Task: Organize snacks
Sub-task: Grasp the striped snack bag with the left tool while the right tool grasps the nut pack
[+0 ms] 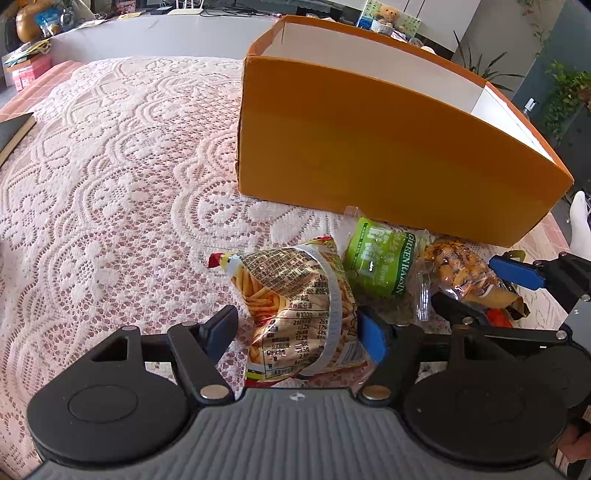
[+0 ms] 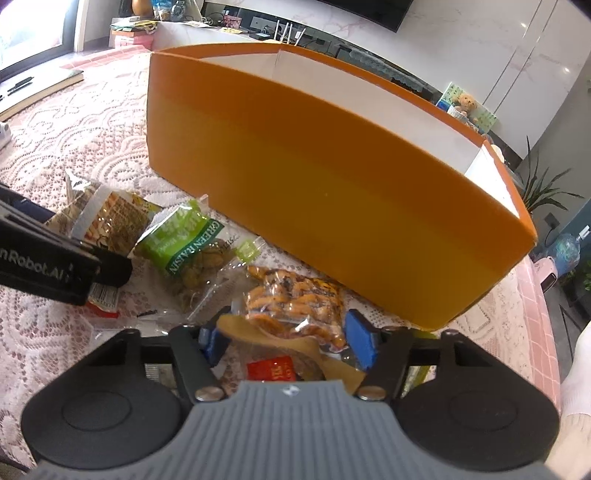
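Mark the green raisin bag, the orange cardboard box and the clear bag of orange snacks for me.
Green raisin bag (image 1: 376, 258): left wrist view, label face.
Orange cardboard box (image 2: 314, 192): right wrist view, near wall.
Clear bag of orange snacks (image 2: 295, 299): right wrist view, middle.

A home living room is showing here: a white lace cloth (image 1: 110, 177) is covering the pink surface (image 2: 532, 295), a dark wall-mounted television (image 2: 369, 9) is hanging far off, and leafy green houseplants (image 1: 565, 96) are standing at right.

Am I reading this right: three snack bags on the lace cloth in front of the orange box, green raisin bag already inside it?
Not quite. The green raisin bag is not in the orange box; it lies on the lace cloth in front of it, between the fries bag and the nut mix bag. Both wrist views show this.
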`<state>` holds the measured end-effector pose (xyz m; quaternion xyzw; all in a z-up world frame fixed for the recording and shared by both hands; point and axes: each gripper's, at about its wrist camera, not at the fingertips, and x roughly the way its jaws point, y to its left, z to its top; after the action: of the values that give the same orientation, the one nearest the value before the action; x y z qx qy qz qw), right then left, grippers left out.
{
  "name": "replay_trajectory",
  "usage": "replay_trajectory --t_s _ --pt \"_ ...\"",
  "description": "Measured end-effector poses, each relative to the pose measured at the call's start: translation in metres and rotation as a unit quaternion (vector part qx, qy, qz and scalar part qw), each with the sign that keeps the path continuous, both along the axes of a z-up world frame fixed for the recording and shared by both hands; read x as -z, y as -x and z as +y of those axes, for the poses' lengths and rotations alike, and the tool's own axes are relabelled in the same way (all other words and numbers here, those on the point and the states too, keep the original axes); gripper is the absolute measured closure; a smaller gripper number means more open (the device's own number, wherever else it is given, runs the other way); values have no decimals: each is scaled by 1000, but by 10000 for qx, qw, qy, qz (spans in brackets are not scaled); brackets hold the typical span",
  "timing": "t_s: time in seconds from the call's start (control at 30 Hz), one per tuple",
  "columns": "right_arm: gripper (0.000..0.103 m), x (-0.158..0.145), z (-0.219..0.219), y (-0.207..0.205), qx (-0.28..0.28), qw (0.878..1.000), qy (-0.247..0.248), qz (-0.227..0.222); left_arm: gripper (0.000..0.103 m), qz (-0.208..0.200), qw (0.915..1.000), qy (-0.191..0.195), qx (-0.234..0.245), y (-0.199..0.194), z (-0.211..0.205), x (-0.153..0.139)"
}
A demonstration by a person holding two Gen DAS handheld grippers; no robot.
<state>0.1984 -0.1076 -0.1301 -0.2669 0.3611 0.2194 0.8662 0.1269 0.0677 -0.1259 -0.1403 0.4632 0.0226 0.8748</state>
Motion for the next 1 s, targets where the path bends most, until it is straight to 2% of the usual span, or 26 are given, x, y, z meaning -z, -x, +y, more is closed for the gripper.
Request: replay_trajectory --t_s 0.07,0.3,0.43,0.47,0.5,0.53,0.63,0.73,1.0 --pt "42 -2 0 1 0 10000 49 11 34 -43 10000 55 22 0 0 0" --pt "44 -13 -1 12 -25 9999 97 -65 44 -124 9998 126 -33 4 1 -1" --pt "46 -22 -1 20 -15 9999 81 -109 46 -275 9996 22 -15 12 -1 -7" --pt "49 -25 -2 21 -10 9999 72 -129 46 -328 9995 26 -35 14 -1 -9" --pt "69 -27 -2 23 -32 9999 44 -142 46 -377 9993 49 -46 16 1 -12" --pt "82 -31 -2 26 -41 9997 66 -226 46 -423 9991 67 -53 17 1 -15" --pt "86 -40 -2 31 -33 9994 110 -320 46 -561 9984 64 -80 22 0 -24" --pt "88 -47 -7 34 23 9998 -63 -204 46 -666 9977 97 -89 26 0 -32" --pt "93 -69 -16 39 96 9990 -65 -421 46 -940 9954 123 -145 42 3 -55"
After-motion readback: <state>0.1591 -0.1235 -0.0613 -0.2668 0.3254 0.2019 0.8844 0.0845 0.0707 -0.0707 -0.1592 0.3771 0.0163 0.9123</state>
